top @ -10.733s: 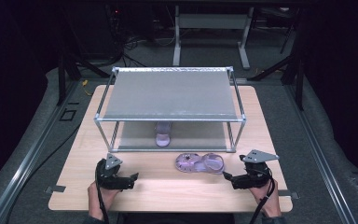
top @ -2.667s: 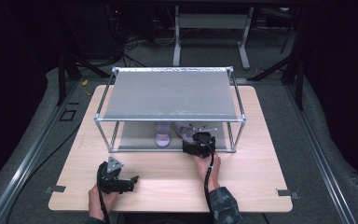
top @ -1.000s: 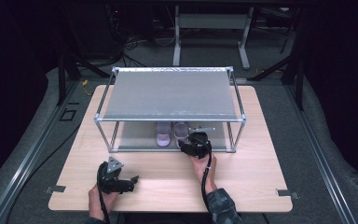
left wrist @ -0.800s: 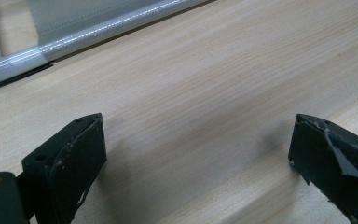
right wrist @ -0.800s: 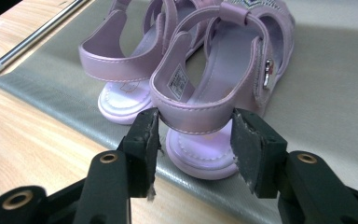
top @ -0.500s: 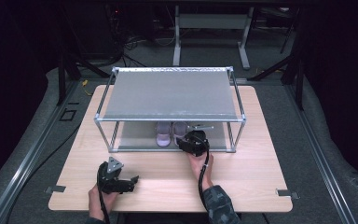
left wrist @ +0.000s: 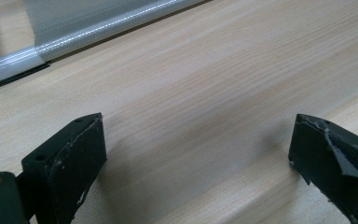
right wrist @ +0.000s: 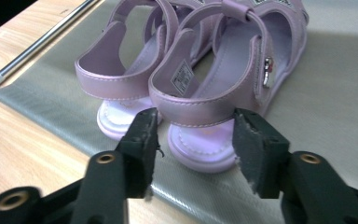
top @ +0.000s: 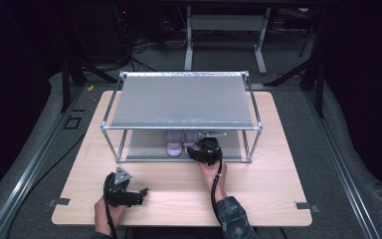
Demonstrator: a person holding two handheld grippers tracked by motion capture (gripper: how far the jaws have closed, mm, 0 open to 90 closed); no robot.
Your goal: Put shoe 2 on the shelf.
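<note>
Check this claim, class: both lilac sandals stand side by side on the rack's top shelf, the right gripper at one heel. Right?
Not quite. The lilac sandals stand side by side on the rack's lower shelf, under the top shelf, as the high view shows; the right gripper is at one heel.

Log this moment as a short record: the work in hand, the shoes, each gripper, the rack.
work: placing a pair of lilac sandals on the rack's lower shelf
right sandal: on the lower shelf, heel between the right gripper's fingers, which have just been opening
left sandal: beside it on the shelf, upright
left gripper: open, nothing between its fingers, over the table
rack: metal frame, grey shelves, top shelf bare
</note>
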